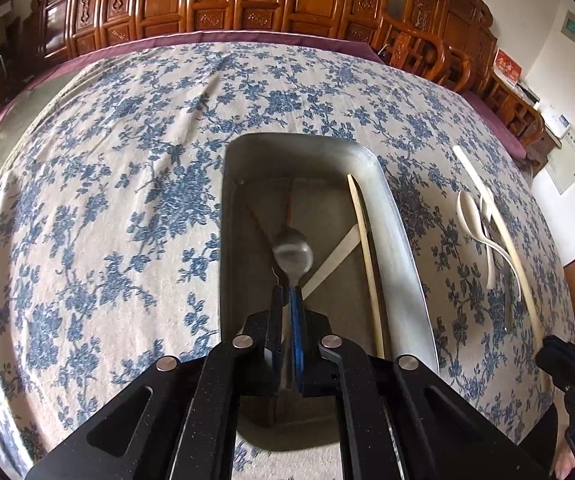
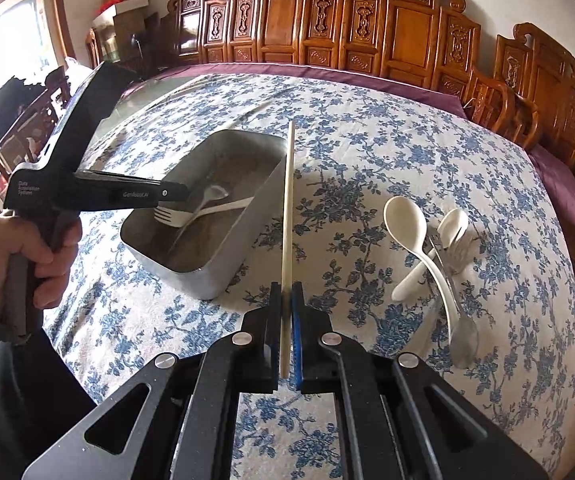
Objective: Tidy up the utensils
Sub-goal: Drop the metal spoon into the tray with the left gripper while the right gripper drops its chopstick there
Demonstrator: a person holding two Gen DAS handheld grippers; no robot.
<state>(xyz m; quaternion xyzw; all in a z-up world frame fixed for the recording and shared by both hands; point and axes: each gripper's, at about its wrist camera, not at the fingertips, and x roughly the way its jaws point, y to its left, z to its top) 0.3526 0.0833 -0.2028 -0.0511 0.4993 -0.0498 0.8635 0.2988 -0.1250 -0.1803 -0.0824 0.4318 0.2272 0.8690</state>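
Note:
My left gripper [image 1: 288, 290] is shut on a metal spoon [image 1: 292, 254] and holds it inside the metal tray [image 1: 403, 232], bowl end forward. The tray also holds a white fork [image 2: 203, 213] and a chopstick [image 1: 365, 248] along its right wall. My right gripper [image 2: 286, 286] is shut on a cream chopstick [image 2: 288, 208], held above the cloth just right of the tray [image 2: 223, 264]. The left gripper shows in the right wrist view [image 2: 175, 196]. Two white spoons [image 2: 407, 224], a metal fork [image 2: 457, 254] and a metal spoon [image 2: 465, 340] lie in a pile to the right.
The table is covered with a blue floral cloth [image 2: 427, 148]. Carved wooden chairs [image 2: 327, 24] line the far edge. A person's hand [image 2: 27, 256] holds the left gripper's handle at the left.

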